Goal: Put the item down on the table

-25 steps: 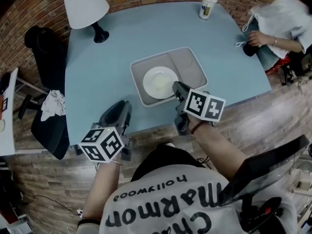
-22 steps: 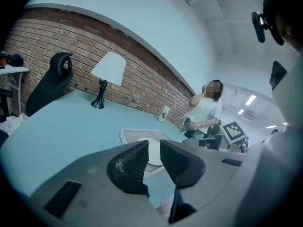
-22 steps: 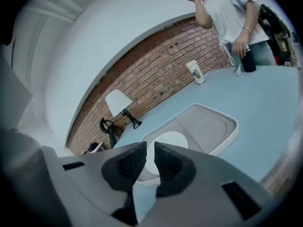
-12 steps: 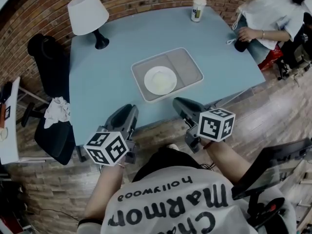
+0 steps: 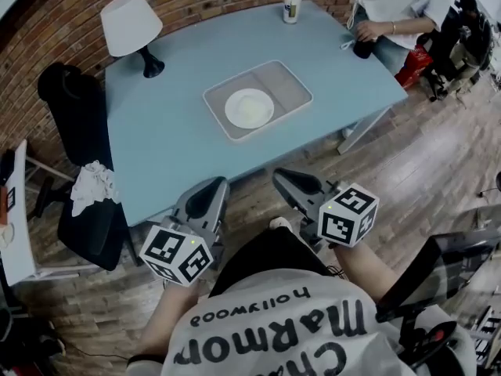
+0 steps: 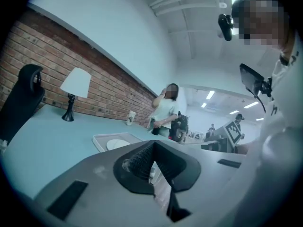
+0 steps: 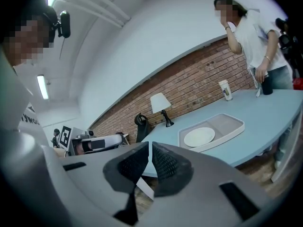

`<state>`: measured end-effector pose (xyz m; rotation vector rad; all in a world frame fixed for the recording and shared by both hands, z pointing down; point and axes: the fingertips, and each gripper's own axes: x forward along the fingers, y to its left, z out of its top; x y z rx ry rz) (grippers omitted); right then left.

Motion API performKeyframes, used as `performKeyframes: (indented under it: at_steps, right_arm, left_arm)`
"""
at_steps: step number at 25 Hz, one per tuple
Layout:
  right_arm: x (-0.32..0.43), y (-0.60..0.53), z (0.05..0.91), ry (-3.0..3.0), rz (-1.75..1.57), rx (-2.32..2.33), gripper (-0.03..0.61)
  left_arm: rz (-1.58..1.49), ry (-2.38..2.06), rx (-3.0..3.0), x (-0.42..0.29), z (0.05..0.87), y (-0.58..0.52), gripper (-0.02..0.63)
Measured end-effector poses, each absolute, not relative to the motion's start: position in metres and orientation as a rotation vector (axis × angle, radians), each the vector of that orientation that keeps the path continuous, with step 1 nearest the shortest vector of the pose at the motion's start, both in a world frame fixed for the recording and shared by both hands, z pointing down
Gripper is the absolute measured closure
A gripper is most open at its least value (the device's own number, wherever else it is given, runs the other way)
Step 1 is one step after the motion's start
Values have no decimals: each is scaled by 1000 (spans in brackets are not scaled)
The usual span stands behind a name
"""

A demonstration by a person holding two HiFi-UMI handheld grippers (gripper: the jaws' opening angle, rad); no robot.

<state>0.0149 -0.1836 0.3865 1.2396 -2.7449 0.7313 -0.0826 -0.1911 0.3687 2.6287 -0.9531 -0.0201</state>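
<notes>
A grey tray lies in the middle of the light blue table, with a white plate resting in its left half. The same tray and plate show in the right gripper view, and the tray shows small in the left gripper view. My left gripper and my right gripper hang over the wooden floor, well back from the table's near edge. Both are shut with nothing between their jaws.
A white lamp stands at the table's far left and a paper cup at its far edge. A person sits at the far right corner. A black chair with a crumpled cloth stands left of the table.
Both grippers have drawn back from the table edge toward my body. The right gripper, which was close to the plate and tray a second ago, is now over the floor.
</notes>
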Motion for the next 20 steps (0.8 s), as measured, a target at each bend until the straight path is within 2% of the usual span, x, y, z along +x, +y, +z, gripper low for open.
performKeyframes:
  at_steps: [7, 20]
  right_arm:
    - [5, -130, 386, -2748, 698, 1263, 548]
    - [60, -112, 371, -2751, 591, 1234, 557]
  left_arm:
    - [95, -857, 2730, -81, 378, -139, 607]
    - [99, -979, 2630, -77, 389, -121, 607]
